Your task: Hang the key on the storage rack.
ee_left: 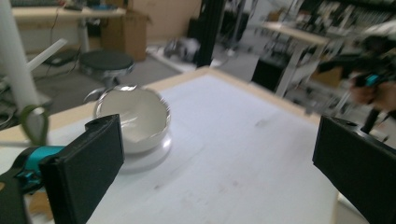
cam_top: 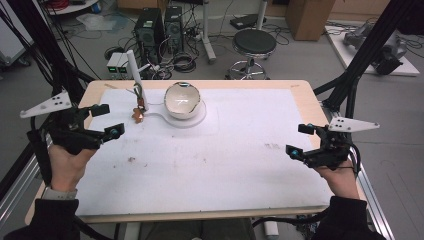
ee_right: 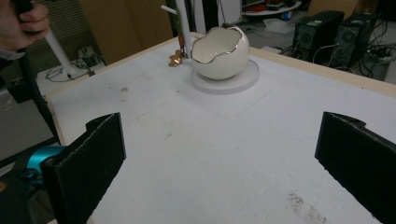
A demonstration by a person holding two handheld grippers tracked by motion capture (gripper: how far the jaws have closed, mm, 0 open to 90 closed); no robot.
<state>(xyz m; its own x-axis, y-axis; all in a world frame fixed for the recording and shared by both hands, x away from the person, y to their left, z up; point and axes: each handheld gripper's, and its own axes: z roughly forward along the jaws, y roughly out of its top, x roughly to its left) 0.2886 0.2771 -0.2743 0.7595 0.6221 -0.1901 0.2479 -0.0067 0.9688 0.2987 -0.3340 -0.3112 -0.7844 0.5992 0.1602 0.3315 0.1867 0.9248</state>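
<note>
A white eggshell-shaped bowl (cam_top: pixel 182 100) with a jagged gold rim sits on a round white base (cam_top: pixel 198 118) at the back middle of the table. Left of it a white post (cam_top: pixel 136 75) rises, with a small brown charm (cam_top: pixel 138 115) at its foot. My left gripper (cam_top: pixel 107 121) hovers open over the table's left edge, empty. My right gripper (cam_top: pixel 300 139) hovers open near the right edge, empty. The bowl (ee_left: pixel 135 117) lies ahead of the left jaws, and the bowl (ee_right: pixel 219 51) and charm (ee_right: pixel 176 58) lie far ahead of the right jaws.
A white mat (cam_top: pixel 210 155) covers the wooden table, with small dark smudges (cam_top: pixel 273 146) near the right. Behind the table stand a black stool (cam_top: pixel 253 45), computer towers (cam_top: pixel 150 27) and cables on the floor. Black frame struts (cam_top: pixel 370 45) rise at the right.
</note>
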